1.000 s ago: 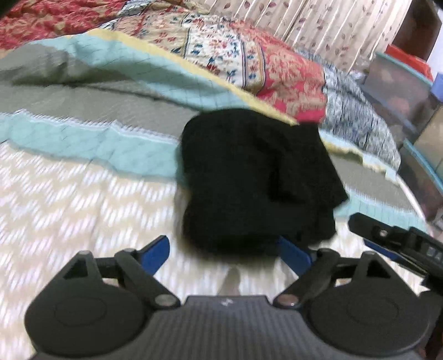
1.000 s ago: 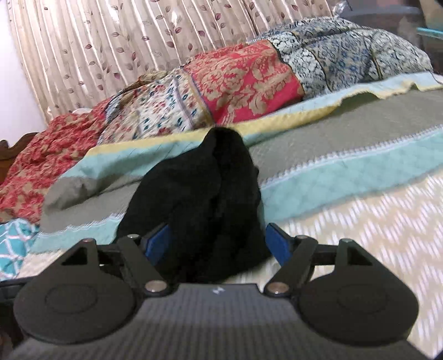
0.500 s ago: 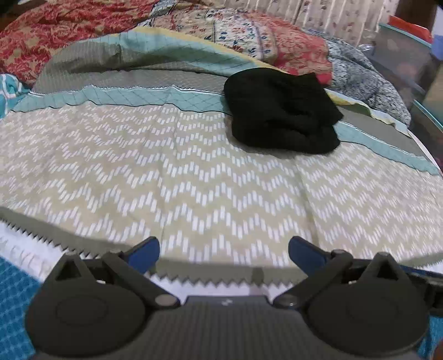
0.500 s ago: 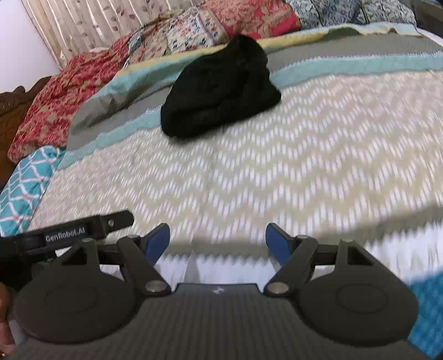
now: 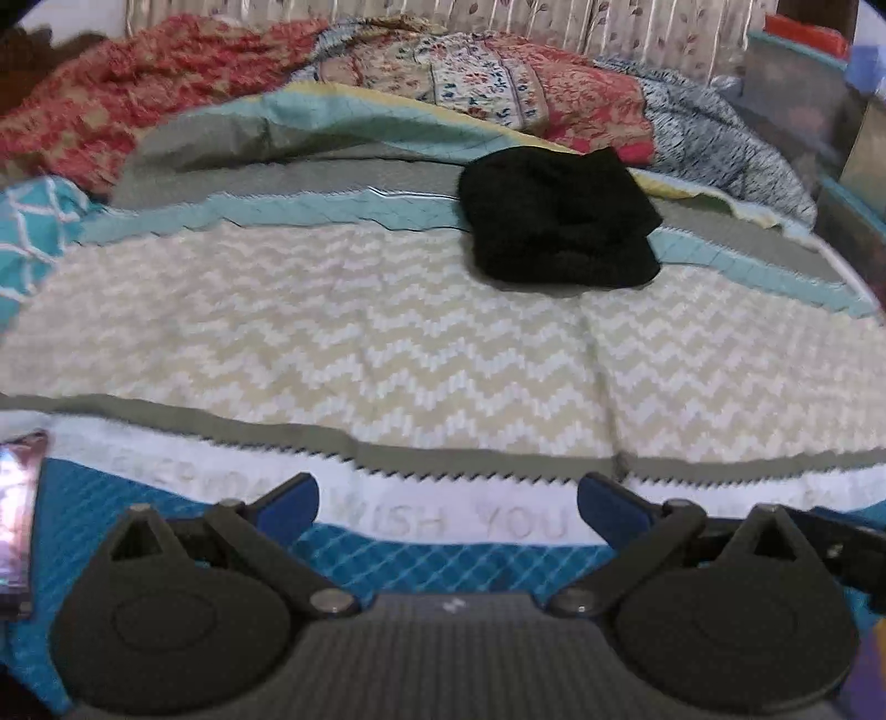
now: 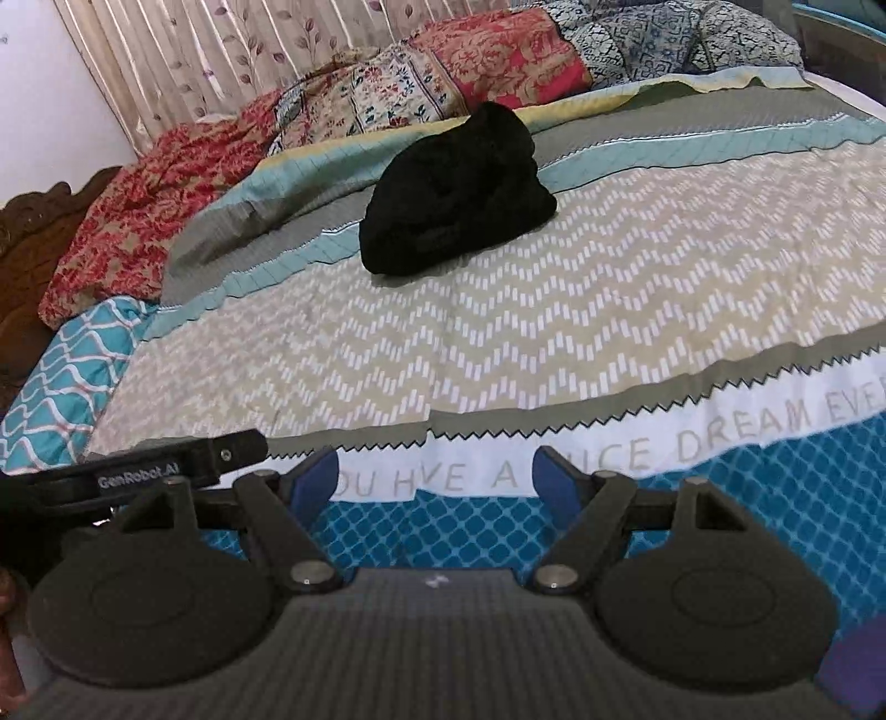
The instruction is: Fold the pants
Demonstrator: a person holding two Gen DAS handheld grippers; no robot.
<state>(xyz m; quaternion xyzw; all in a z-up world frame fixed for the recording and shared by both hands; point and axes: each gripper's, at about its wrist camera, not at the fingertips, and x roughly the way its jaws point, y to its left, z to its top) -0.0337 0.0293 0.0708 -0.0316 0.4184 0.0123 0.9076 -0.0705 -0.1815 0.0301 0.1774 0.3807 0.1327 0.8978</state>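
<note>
The black pants (image 5: 559, 219) lie in a folded bundle on the far part of the bed, on the teal and grey bands of the bedspread; they also show in the right wrist view (image 6: 457, 194). My left gripper (image 5: 447, 505) is open and empty, low over the near edge of the bed, far from the pants. My right gripper (image 6: 436, 481) is open and empty too, at the near edge. The left gripper's body (image 6: 166, 468) shows at the left of the right wrist view.
The bedspread (image 5: 360, 343) has a beige zigzag middle and a white lettered band (image 6: 637, 448) near me. Patterned quilts and pillows (image 5: 470, 77) pile up along the far side by the curtain (image 6: 232, 50). Storage boxes (image 5: 803, 105) stand at the right.
Both grippers have pulled back from the pants bundle to the near edge of the bed, open and empty. The pants stay where they were left.
</note>
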